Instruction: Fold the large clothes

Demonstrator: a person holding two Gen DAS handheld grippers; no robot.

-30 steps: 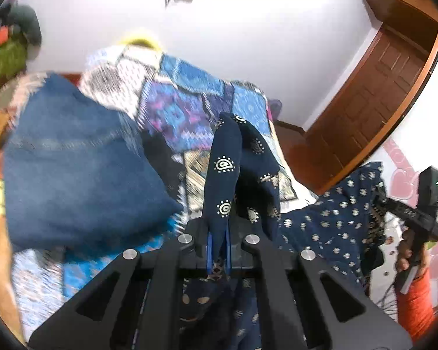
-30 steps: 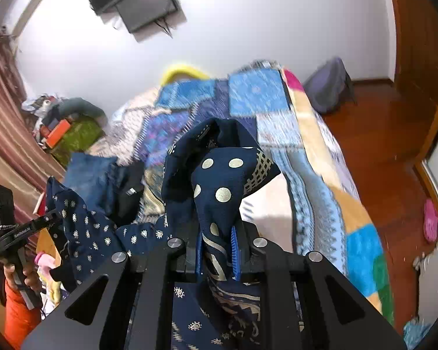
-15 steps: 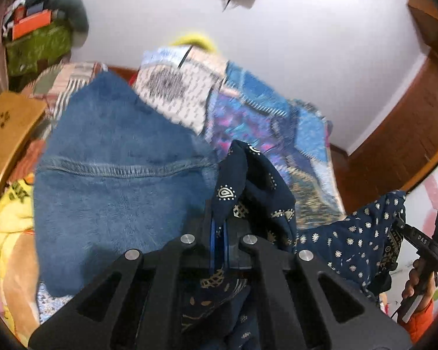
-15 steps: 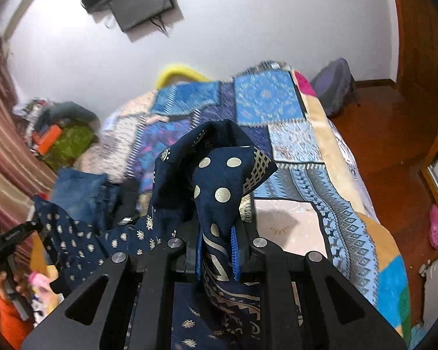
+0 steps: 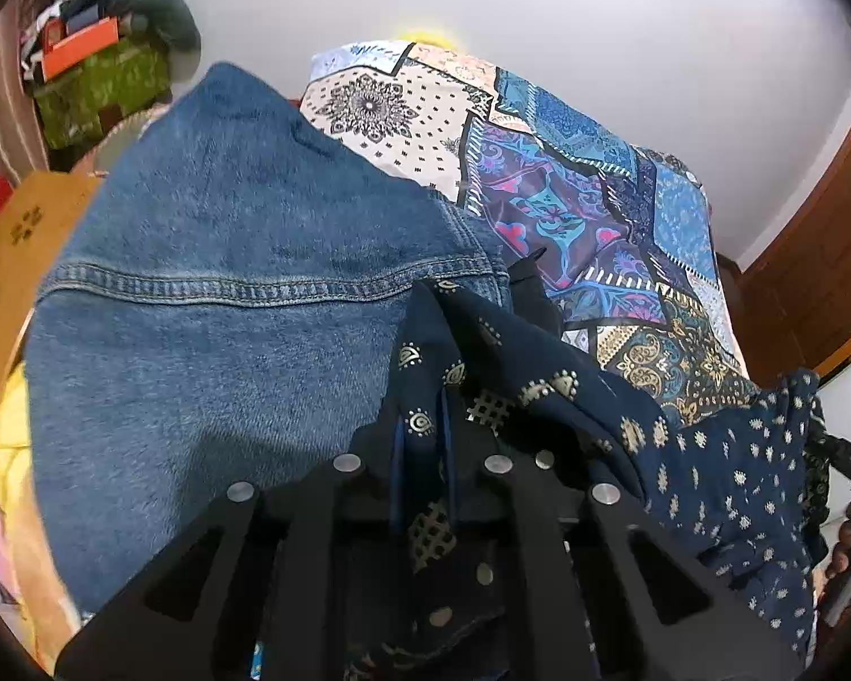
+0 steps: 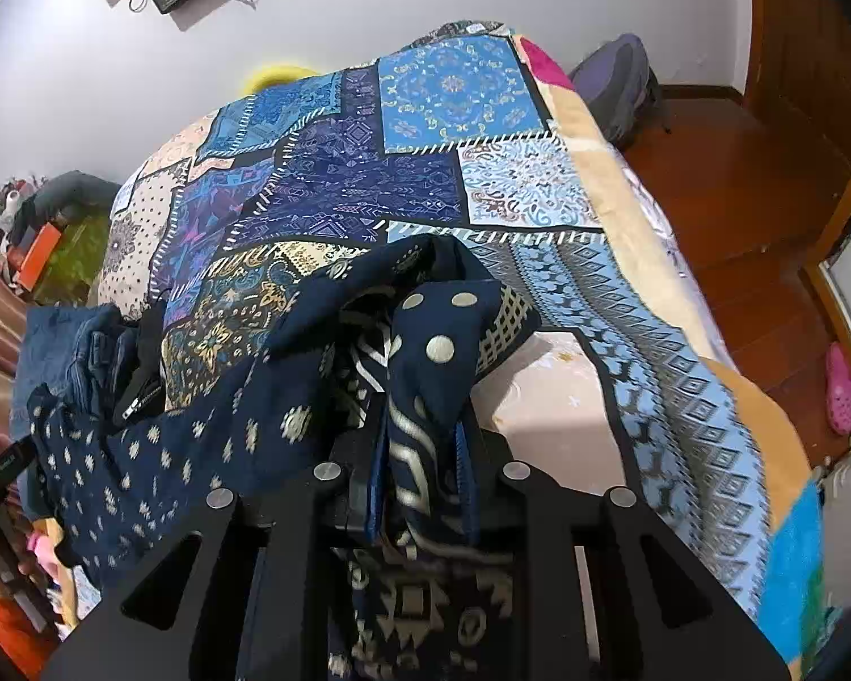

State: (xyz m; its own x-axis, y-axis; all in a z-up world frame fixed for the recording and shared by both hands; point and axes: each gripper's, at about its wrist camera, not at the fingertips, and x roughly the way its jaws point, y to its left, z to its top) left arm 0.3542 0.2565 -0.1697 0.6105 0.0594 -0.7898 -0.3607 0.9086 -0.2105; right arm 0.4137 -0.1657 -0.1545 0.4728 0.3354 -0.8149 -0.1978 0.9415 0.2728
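A large navy garment with gold and white print [image 5: 726, 476] hangs stretched between my two grippers above the bed. My left gripper [image 5: 422, 442] is shut on one bunched edge of it, close over a blue denim garment [image 5: 227, 306]. My right gripper [image 6: 422, 454] is shut on another bunched edge with white dots [image 6: 442, 329]. The navy cloth [image 6: 159, 454] sags to the left in the right wrist view, toward the other gripper at the frame's edge.
A patchwork bedspread [image 6: 425, 170] covers the bed. The denim garment and a black zipped piece [image 6: 142, 374] lie at the bed's left side. Clutter with a green bundle [image 5: 96, 91] stands by the wall. Wooden floor [image 6: 737, 181] and a backpack [image 6: 618, 85] lie right of the bed.
Both grippers have come down and forward toward the bed with the navy garment held. The left one has swung over the denim garment, which now fills more of its view.
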